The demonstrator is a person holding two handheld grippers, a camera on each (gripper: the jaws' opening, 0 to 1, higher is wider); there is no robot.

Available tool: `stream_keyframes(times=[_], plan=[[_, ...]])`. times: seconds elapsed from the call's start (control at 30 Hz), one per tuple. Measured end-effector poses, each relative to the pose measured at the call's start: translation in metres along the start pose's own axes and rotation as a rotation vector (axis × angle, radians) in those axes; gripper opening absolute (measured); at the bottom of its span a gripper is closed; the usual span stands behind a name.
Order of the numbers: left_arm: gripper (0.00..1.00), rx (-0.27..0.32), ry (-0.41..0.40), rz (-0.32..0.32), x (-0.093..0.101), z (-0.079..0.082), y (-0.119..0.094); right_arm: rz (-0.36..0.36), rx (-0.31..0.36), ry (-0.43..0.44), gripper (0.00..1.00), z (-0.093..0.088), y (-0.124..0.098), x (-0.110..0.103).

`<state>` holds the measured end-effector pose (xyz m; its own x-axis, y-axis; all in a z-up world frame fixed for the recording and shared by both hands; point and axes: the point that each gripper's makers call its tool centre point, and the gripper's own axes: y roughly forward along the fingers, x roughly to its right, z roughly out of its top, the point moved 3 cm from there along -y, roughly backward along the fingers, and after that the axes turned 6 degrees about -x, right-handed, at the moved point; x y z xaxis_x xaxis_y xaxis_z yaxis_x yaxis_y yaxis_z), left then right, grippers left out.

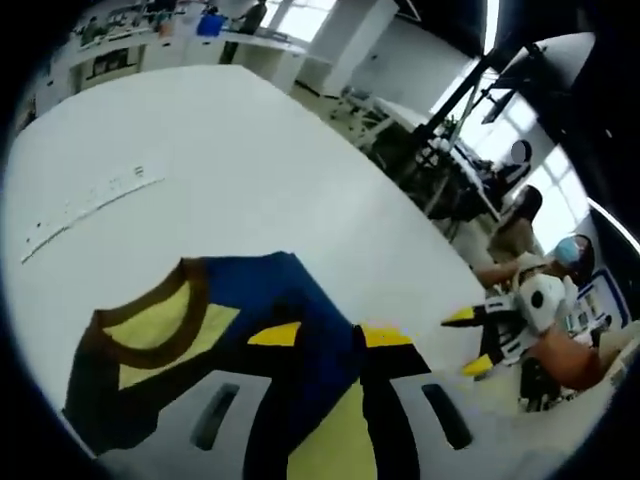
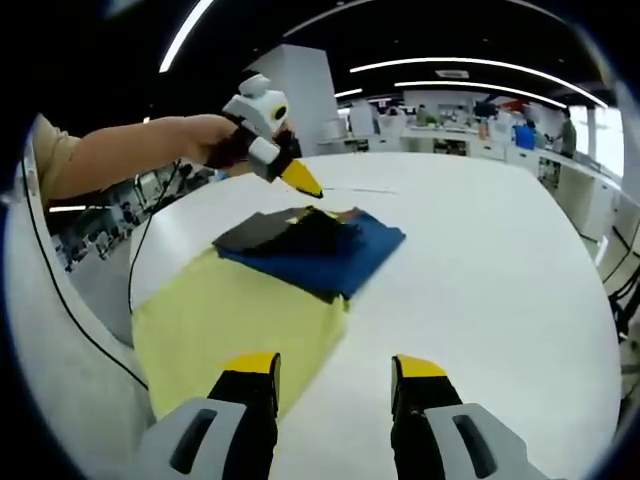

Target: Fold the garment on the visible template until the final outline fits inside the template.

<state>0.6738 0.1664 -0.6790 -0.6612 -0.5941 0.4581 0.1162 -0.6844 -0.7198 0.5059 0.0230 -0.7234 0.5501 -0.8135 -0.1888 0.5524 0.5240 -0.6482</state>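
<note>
In the left gripper view, the left tongs (image 1: 323, 337), grey with yellow tips, stand open just above the garment; their bases are cut off by the lower edge. The garment (image 1: 270, 300), a yellow, navy and black fabric shirt with a brown collar, lies on the white table (image 1: 250, 160). The jaws hide its near part. A faint line of markings (image 1: 90, 205) crosses the table at far left; whether it belongs to a template cannot be made out. At the right edge the other tool appears, its yellow tips apart.

In the right gripper view, a bare forearm (image 2: 120, 155) at left holds the left tongs above the far end of the garment; from here the jaw gap is hard to judge. The garment lies partly folded at left centre, yellow section nearest, navy and black layers beyond. The right tongs (image 2: 335, 367) stand open and empty at bottom centre, the left jaw over the yellow hem, the right jaw over bare table.
</note>
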Motion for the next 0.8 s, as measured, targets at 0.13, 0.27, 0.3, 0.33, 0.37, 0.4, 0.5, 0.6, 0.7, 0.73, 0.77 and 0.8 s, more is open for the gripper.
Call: stream_keyframes(times=[0.13, 0.27, 0.3, 0.33, 0.37, 0.4, 0.5, 0.6, 0.7, 0.73, 0.77, 0.8], plan=[[0.26, -0.003, 0.008, 0.006, 0.0, -0.002, -0.002, 0.0, 0.0, 0.0, 0.41, -0.001, -0.001, -0.001], [0.31, -0.01, 0.001, 0.021, -0.005, -0.008, -0.004, 0.0, 0.001, -0.002, 0.41, 0.0, -0.001, -0.001], [0.32, -0.011, -0.001, 0.025, -0.006, -0.01, -0.005, 0.0, 0.0, -0.003, 0.41, 0.0, -0.001, -0.001], [0.32, -0.008, -0.004, 0.033, -0.008, -0.012, -0.007, 0.001, -0.001, -0.005, 0.41, -0.001, -0.001, -0.002], [0.33, -0.004, -0.007, 0.037, -0.009, -0.013, -0.009, 0.003, -0.002, -0.006, 0.41, -0.001, -0.001, -0.002], [0.34, 0.002, -0.01, 0.038, -0.01, -0.015, -0.011, 0.005, -0.002, -0.008, 0.41, 0.0, -0.001, -0.003], [0.35, 0.014, -0.016, 0.043, -0.015, -0.019, -0.017, 0.007, -0.004, -0.014, 0.41, 0.001, 0.0, -0.005], [0.38, 0.027, -0.027, 0.052, -0.02, -0.024, -0.024, 0.01, 0.0, -0.02, 0.4, 0.004, 0.0, -0.007], [0.4, 0.048, -0.037, 0.066, -0.026, -0.028, -0.032, 0.016, 0.0, -0.03, 0.41, 0.006, 0.002, -0.009], [0.41, 0.052, -0.035, 0.068, -0.026, -0.029, -0.033, 0.016, 0.0, -0.031, 0.41, 0.007, 0.002, -0.009], [0.42, 0.058, -0.038, 0.07, -0.028, -0.03, -0.036, 0.018, 0.001, -0.031, 0.41, 0.007, 0.002, -0.01], [0.43, 0.061, -0.042, 0.073, -0.029, -0.032, -0.037, 0.02, 0.003, -0.031, 0.41, 0.008, 0.002, -0.01]])
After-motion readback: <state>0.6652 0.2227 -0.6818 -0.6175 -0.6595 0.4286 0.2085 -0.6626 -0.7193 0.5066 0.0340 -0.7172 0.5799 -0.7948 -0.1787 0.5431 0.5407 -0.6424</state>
